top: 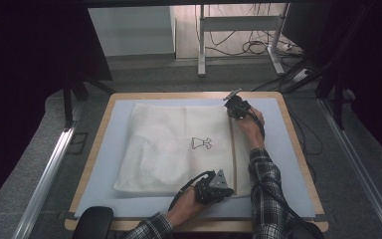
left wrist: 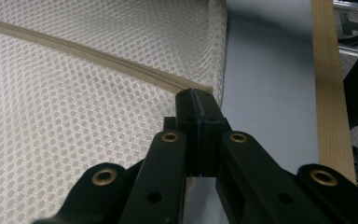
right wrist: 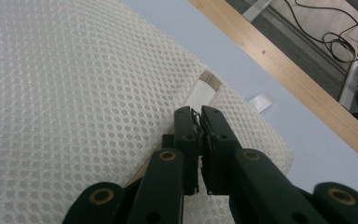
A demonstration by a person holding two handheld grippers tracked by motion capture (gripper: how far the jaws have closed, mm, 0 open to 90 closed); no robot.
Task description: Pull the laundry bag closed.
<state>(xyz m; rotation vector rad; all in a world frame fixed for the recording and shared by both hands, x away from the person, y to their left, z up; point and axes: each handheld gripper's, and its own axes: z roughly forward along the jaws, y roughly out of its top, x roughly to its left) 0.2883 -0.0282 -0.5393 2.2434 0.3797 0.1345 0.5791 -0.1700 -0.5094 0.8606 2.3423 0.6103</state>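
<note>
1. Counter (top: pixel 95 149): wooden rim, topped by a pale blue mat (top: pixel 104 164). Bare mat borders the bag on all sides; the widest free strips are at the left and along the near edge, with a narrower strip at the far edge.
2. Bag (top: pixel 174 144): a large white mesh bag lying flat at the middle of the mat, its far edge near the counter's far rim and its near edge short of the near rim. It has honeycomb mesh, slightly puffed, with rounded corners. A small dark outline drawing (top: pixel 201 143) sits near its centre.
3. Zip (top: pixel 234 149): a beige strip running near to far along the bag's right part. In the left gripper view it crosses the mesh diagonally and ends at the jaws.
4. Left gripper (top: pixel 214 186): at the bag's near right corner, at the zip's near end. Its jaws are pressed together at the zip's end; whether fabric is pinched between them cannot be told.
5. Right gripper (top: pixel 237 107): at the bag's far right corner, at the zip's far end. Its jaws are nearly together, with a small dark piece between the tips; what it is cannot be told. A beige tab (right wrist: pixel 207 81) shows just beyond them.
6. Room: grey carpeted floor, metal rails (top: pixel 45 174) at both sides, a white desk frame (top: pixel 201 40) and loose cables (top: pixel 253 47) beyond.
</note>
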